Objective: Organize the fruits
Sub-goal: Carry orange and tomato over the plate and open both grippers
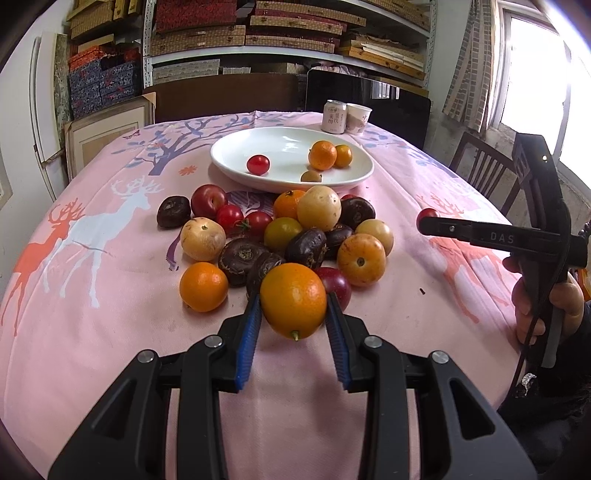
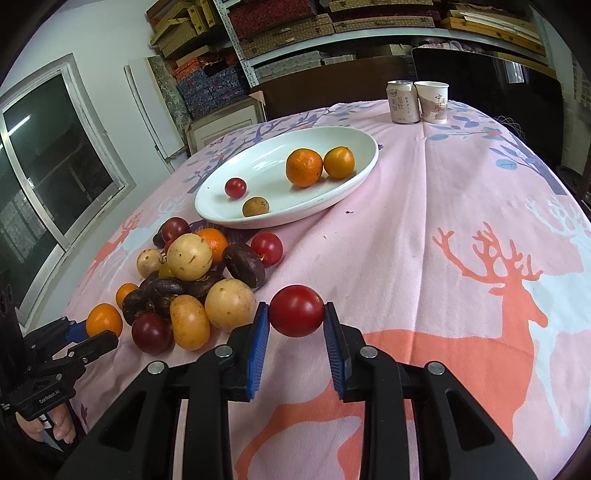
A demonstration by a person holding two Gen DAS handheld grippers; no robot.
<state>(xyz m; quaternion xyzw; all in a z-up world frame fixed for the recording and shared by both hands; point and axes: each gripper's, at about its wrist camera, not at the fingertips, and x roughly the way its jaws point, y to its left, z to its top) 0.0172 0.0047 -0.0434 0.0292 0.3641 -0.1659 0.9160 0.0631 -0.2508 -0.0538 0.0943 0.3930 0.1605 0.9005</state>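
Left gripper point(image 1: 293, 301) is clamped on an orange point(image 1: 293, 300): smooth glossy skin, deep orange fading yellower at the bottom, small green stem nub pointing down. Blue ribbed pads point(image 1: 249, 332) press on both sides; the fruit sits just off the near edge of the pile, above the pink deer-print tablecloth point(image 1: 92, 314).

Right gripper point(image 2: 296, 312) holds a cherry tomato point(image 2: 296, 311): round, shiny, dark red, pinched between its blue pads point(image 2: 258, 339), out to the right of the pile over the cloth.

Next out, the fruit pile point(image 1: 288, 236): more small oranges, pale yellow round fruits with speckled skin, dark purple-brown wrinkled ones, red plums, a few cherry tomatoes. All touching or heaped loosely.

Behind the pile, a white oval plate point(image 1: 236, 147), its rim just beyond the farthest fruits. On it: two oranges touching on the right side, one cherry tomato apart on the left, one small brownish round fruit near the front rim.

Far table edge: drink can point(image 1: 334, 116) and paper cup point(image 1: 358, 118) side by side. Shelves of boxes point(image 1: 288, 33) behind.
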